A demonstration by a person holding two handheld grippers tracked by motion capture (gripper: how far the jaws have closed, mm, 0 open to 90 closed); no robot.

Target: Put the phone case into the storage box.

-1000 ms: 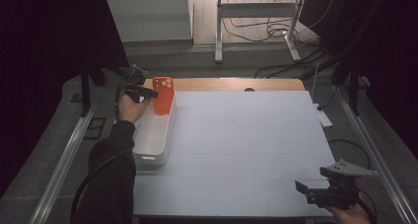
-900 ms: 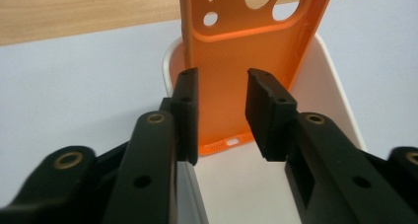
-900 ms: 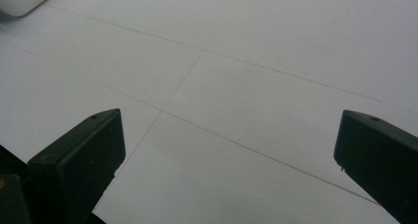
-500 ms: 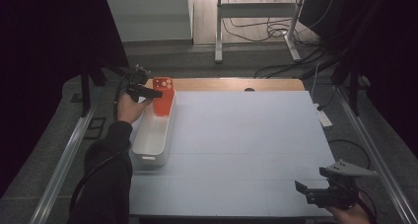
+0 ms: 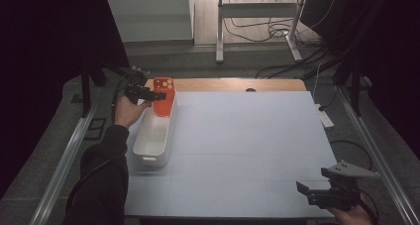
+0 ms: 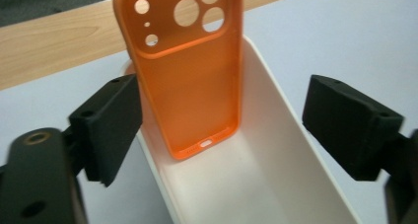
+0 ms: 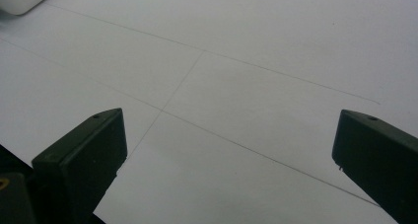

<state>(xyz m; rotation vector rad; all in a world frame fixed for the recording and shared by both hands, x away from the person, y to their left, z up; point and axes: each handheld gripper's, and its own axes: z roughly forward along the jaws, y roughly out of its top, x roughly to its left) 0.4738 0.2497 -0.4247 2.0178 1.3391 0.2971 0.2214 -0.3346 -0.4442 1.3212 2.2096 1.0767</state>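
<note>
The pale table (image 5: 247,136) spreads wide beyond both claws, bare but for the tub at its far left corner. That white bin (image 5: 154,133), long and narrow, lies straight ahead of and below the left claw (image 6: 222,130); its open mouth runs away between the two black jaws in the left gripper view, one wall just inside the left jaw, the other well inside the right one.

The orange phone case (image 6: 190,71) stands on its short end in the far end of the bin, leaning back against the end wall, its hollow side facing the claw and its camera holes at the top. It sits between the jaws, close against the left pad and well clear of the right. The jaws have just been opening and now stand wide, neither pad pressing on the case, so the case rests on its own.

Judging by its look, the case is a thin moulded shell: very light, flexible rather than stiff, and likely a little rubbery, so it should not slip much. It will probably bow if squeezed across its open width, and a hard pinch there could fold it. The better hold seems to be across the two long side rims near the middle, or on the thicker edge by the camera holes. It is not fragile.

The right claw (image 5: 329,195) waits at the near right edge, jaws spread wide over bare table, holding nothing.
</note>
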